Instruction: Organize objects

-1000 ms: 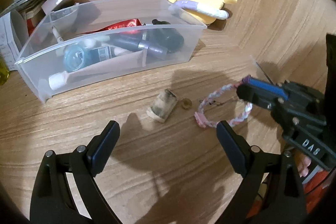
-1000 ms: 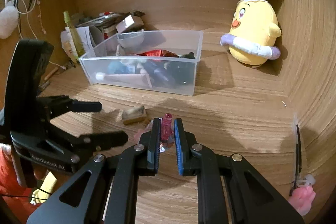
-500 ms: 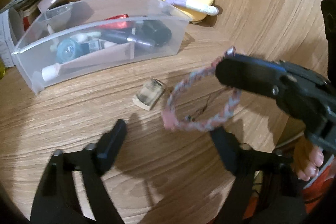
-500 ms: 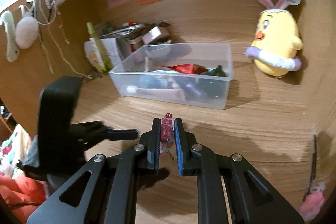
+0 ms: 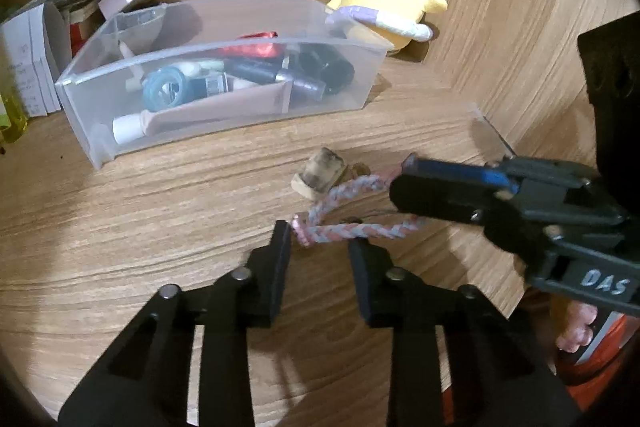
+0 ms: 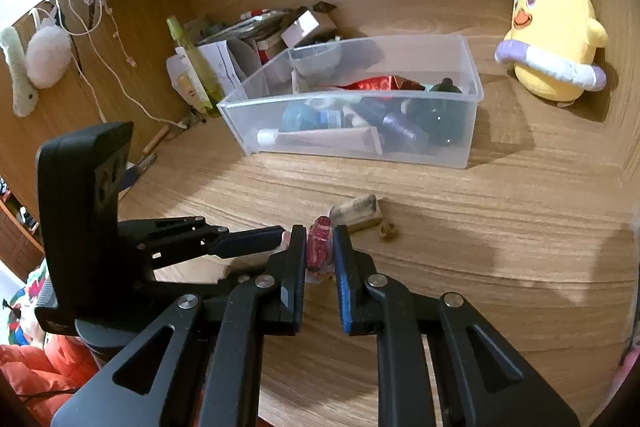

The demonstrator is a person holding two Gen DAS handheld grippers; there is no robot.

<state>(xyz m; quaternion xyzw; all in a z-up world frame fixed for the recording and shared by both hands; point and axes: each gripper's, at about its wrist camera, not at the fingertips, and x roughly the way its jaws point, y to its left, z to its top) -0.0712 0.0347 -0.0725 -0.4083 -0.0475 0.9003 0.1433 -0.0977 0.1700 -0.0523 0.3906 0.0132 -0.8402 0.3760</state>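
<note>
The clear plastic bin (image 5: 224,95) at twelve o'clock on the wooden desk (image 5: 120,227) already holds much of the clutter: a soft squeeze tube, small dark bottles, a round blue-capped jar and a crinkled red foil packet; so the sorting looks well under way; what seems left is the braided loop (image 5: 344,227), the scuffed little block (image 5: 320,175) just beyond it and a small brown crumb beside that.

The loop is a plaited cord of pink, white and pale blue, limp and soft; it hangs above the desk between the two tools. The right tongs (image 6: 320,247), entering the left view from three o'clock, are clamped on one end of it; in their own view a reddish-pink bit shows pinched between the blue pads. The left tongs (image 5: 318,239) are closing; the knotted end of the loop lies between their tips, touching the nine o'clock finger, not yet squeezed from both sides.

A smooth yellow plush chick (image 5: 388,3) with rabbit ears sits at one o'clock.
</note>
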